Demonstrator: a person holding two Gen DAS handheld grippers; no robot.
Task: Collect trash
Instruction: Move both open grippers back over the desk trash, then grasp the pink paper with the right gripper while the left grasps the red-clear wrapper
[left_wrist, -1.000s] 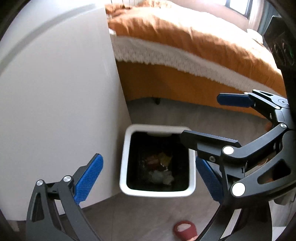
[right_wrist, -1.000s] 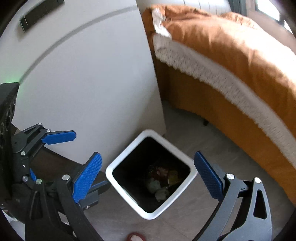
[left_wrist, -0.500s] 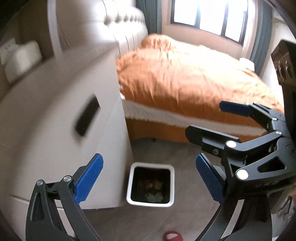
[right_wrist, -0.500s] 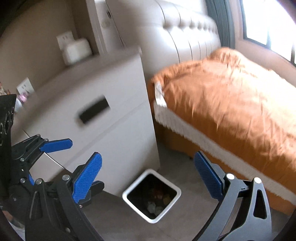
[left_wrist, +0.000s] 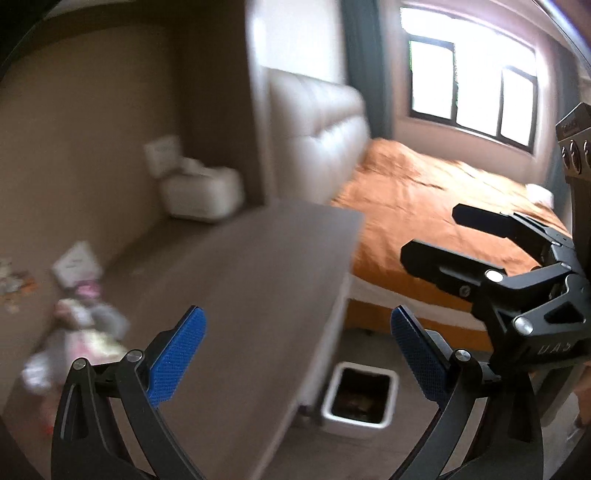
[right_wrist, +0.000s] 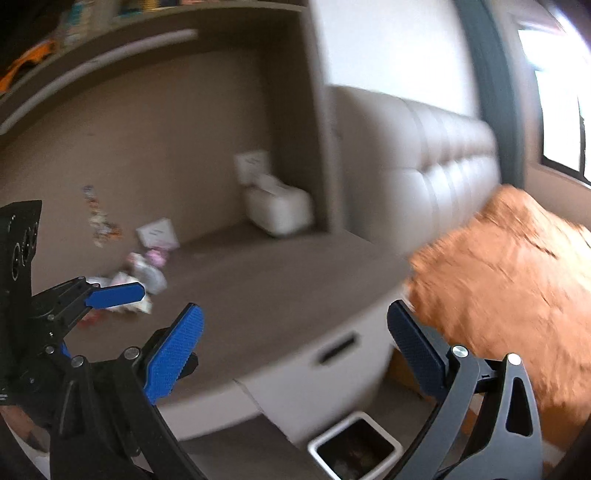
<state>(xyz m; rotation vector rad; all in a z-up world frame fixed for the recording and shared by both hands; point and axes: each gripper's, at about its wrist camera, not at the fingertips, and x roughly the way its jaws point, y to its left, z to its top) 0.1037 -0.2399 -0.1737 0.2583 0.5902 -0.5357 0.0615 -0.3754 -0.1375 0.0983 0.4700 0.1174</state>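
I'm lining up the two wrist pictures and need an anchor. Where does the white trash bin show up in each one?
Left wrist view: the white trash bin sits low, right of centre, on the floor beside the cabinet's end.
Right wrist view: the bin is at the bottom edge, right of centre, below the cabinet's drawer front.
Shared landmark: the orange bedspread, to the right of the bin in both.

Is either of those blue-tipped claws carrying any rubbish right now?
No: the left gripper and the right gripper both stand wide open with nothing between their blue pads, and the litter lies on the cabinet top.
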